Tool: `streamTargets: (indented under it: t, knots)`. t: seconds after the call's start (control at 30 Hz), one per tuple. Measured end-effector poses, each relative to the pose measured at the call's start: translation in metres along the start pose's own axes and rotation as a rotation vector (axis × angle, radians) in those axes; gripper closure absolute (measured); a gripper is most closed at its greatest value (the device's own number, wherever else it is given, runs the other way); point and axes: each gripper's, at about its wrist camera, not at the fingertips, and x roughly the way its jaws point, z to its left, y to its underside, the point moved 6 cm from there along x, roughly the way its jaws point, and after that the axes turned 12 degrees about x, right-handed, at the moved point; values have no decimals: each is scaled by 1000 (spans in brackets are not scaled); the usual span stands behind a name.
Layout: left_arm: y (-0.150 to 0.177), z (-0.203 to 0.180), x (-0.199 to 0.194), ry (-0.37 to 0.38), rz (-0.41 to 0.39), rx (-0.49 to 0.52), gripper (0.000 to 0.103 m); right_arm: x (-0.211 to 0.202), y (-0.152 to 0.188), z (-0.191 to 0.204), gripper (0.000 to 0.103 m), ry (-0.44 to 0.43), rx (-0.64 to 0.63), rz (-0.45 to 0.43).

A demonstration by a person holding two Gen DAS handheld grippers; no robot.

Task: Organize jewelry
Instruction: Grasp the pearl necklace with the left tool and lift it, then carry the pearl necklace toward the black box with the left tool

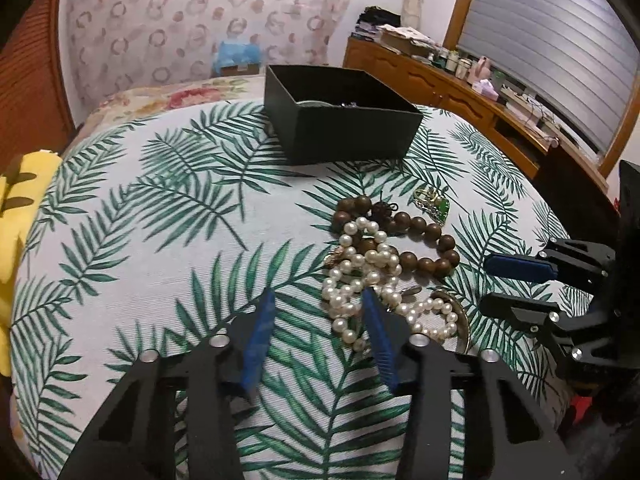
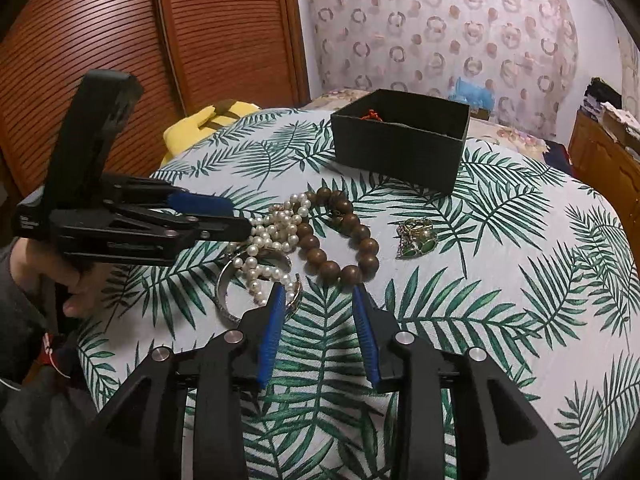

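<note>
1. The left gripper (image 1: 318, 300) is standing with its jaws parted, nothing pinched between them; its right blue pad is lying over the near edge of the pearl necklace (image 1: 362, 280), and whether that pad is touching the pearls I cannot tell.
2. The right gripper (image 2: 320, 292) is also standing with its jaws parted and gripping nothing; its fingertips are sitting just short of the pearl necklace and the wooden bead bracelet (image 2: 340, 240), on the near side of the pile.
3. In the right wrist view the left gripper is reaching in from the left side, its tip lying against the left edge of the pearl necklace, with a hand (image 2: 76, 284) wrapped round its handle.
4. The pearl necklace is lying in a loose heap on the leaf-print cloth (image 1: 160, 240), tangled over one end of the wooden bead bracelet, which is curling away behind and to the right of it.
5. A silver bangle (image 2: 224, 292) is lying partly under the pearl necklace, on its near side.
6. A small cluster of gold and green jewelry (image 2: 416, 238) is lying apart, to the right of the pearl necklace, beyond the bracelet.
7. A black open box (image 1: 340, 116) is sitting well behind the pearl necklace, with a few pieces showing inside it.
8. A yellow cushion (image 1: 16, 240) is lying far left of the pearl necklace, at the cloth's edge.
</note>
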Motion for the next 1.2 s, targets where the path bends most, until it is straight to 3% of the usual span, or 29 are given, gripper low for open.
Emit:
streamTargets:
  t: [0.1,0.17,0.3,0.53,1.0,1.2]
  knots:
    - [-2,-2,2,1,-2,0,70,-2,1,0,65,-1,-1,-3]
    - [-4,-3,1,9,-5,-6,84,-2,1,1,65,-1,-2,-3]
    - [-8,-3,3,-6,-1,4,96,-2,2,2,65,-5,0,-8]
    - [-18,0,-21,-30,-78,-19,96,-5,0,1,65,1,2,-13]
    - [-76,-14,-117,-63,-304,21,96,-14,-8,3,65,-4,4,-23]
    - [-93,-11,-152,-91,-380,33,96,-7,-6,9,63,-29,-2,13]
